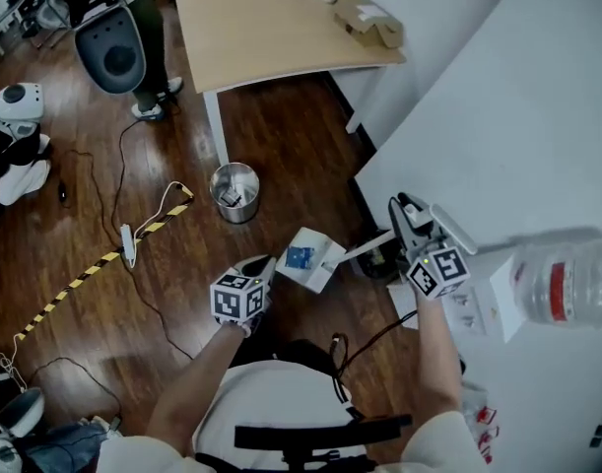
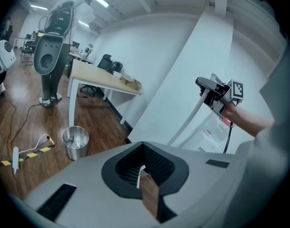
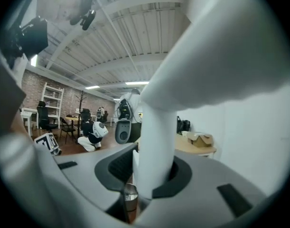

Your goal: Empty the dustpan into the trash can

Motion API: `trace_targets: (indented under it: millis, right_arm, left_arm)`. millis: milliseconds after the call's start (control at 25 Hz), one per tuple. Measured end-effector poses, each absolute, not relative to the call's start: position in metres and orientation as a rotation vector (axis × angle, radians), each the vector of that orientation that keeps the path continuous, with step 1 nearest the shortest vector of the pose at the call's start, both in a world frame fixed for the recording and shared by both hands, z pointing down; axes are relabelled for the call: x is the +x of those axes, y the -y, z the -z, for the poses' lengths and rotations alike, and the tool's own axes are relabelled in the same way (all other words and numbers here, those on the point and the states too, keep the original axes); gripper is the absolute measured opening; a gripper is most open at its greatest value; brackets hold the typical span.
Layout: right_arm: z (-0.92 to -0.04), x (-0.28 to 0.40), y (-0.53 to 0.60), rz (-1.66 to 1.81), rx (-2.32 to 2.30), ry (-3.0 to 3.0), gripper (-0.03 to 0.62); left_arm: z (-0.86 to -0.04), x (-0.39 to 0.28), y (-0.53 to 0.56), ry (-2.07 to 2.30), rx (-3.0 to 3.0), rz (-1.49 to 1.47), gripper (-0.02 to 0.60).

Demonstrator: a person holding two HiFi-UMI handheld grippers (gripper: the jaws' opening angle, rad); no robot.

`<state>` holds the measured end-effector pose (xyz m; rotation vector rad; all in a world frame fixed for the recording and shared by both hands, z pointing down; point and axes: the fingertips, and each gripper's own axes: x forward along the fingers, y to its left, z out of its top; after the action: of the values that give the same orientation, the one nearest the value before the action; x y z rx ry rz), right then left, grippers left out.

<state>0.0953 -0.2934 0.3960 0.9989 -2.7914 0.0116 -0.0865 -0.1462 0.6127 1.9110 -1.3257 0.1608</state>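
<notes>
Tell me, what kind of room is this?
Probably an office or robot lab: there's a wooden table, a metal trash can on the wood floor, loose cables, and a white robot sitting on the floor.

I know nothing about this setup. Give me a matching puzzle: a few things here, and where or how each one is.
1 trash can
2 dustpan
3 cardboard box
4 right gripper

A on the wooden table
B shut on the white handle
C on the floor by a table leg
D held in the air, something blue inside

Pairs: 1-C, 2-D, 3-A, 4-B
</notes>
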Motion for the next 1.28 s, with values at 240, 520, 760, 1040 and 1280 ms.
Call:
trace_targets:
  millis: [240,520,760,1040,1280]
  right_arm:
    - [-0.331,0.025,0.343,0.126,0.683,2.925,0.092]
    - [-0.306,-0.038,0.41,0.205,0.442,3.007,0.091]
    - [-0.29,-0.102,0.478,0.247,0.227,3.073,0.091]
    - [-0.292,-0.164,0.522,0.269,0.1,3.123,0.089]
    - [-0.319,-0.222,0.548,0.282,-0.007,3.12,0.091]
  left_arm:
    - [-0.599,-0.137,0.175,1.471,1.843,-0.1,-0.006]
    - [-0.596,-0.179,0.2,1.636,1.719,-0.021,-0.006]
    - [-0.599,-0.204,0.22,1.764,1.576,0.025,-0.006]
    - [-0.609,-0.218,0.235,1.834,1.471,0.057,-0.006]
    - [-0.616,-0.232,0.234,1.886,1.378,0.083,-0.006]
